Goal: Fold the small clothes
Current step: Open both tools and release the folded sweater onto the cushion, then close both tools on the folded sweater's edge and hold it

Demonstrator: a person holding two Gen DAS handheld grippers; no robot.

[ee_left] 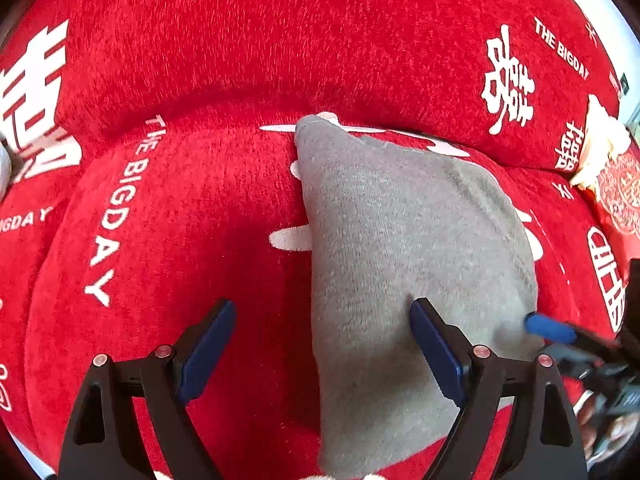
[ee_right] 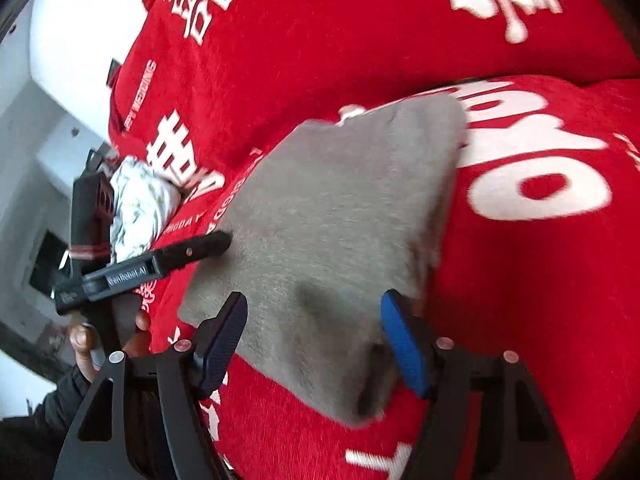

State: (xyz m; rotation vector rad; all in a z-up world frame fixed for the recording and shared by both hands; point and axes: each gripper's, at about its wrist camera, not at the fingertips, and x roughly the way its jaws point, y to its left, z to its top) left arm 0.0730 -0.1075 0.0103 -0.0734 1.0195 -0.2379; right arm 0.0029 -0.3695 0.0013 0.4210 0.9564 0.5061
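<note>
A grey folded garment [ee_left: 400,248] lies flat on the red sofa seat [ee_left: 180,240]. My left gripper [ee_left: 324,340] is open over its near left edge. One fingertip [ee_left: 424,320] is above the grey cloth and the other is above the red cover. In the right wrist view the same garment [ee_right: 332,220] fills the middle. My right gripper [ee_right: 314,340] stands open, its pads on either side of the garment's near end without pinching it. The left gripper's [ee_right: 192,252] black finger reaches the cloth's left edge, held by a person's hand [ee_right: 80,340]. The right gripper's blue tip [ee_left: 548,328] shows at the garment's right edge.
The red backrest cushions [ee_left: 280,40] with white lettering rise behind the seat. A white patterned cloth [ee_right: 140,200] lies bundled on the seat to the left. A cream item [ee_left: 600,144] and a red patterned piece [ee_left: 620,196] sit at the far right. White floor and wall [ee_right: 48,80] lie beyond the sofa.
</note>
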